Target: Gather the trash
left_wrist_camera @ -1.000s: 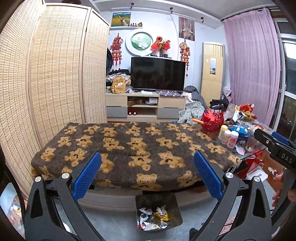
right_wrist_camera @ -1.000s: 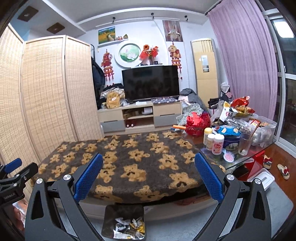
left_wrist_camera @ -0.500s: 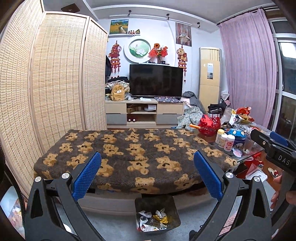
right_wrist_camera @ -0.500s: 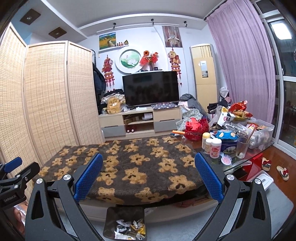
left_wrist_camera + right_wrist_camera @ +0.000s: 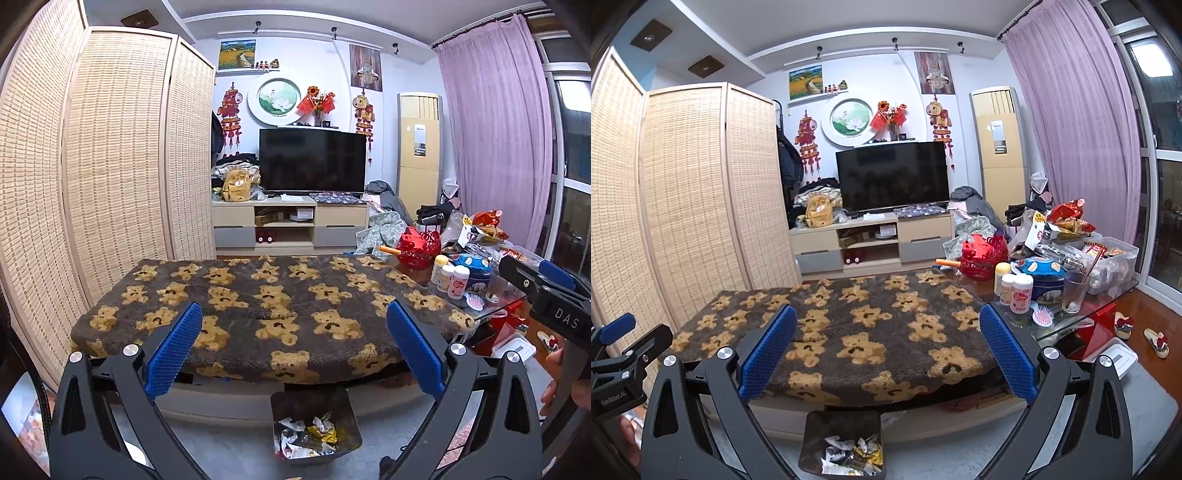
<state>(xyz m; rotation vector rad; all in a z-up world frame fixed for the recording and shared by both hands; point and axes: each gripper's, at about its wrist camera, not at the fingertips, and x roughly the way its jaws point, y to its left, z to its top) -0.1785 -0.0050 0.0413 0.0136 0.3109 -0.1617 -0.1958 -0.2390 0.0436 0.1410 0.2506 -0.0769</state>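
Note:
A dark square bin [image 5: 316, 422] stands on the floor against the table's front edge, holding several crumpled wrappers [image 5: 308, 437]. The same bin [image 5: 844, 443] and its wrappers [image 5: 851, 456] show in the right wrist view. My left gripper [image 5: 295, 347] is open and empty, held back from the table and above the bin. My right gripper [image 5: 886, 345] is likewise open with nothing between its blue pads. The table carries a brown blanket with teddy bears [image 5: 266, 310], and I see no loose trash on it.
Bottles [image 5: 1015, 290], a glass [image 5: 1075, 291], a blue tin [image 5: 1047, 275], a red basket [image 5: 984, 258] and snack bags crowd the glass table end on the right. A woven folding screen [image 5: 92, 203] stands on the left. A TV stand [image 5: 291, 225] is beyond the table.
Both grippers have risen and tilted upward a little, so the table and bin sit lower in both views. Their jaws stayed open.

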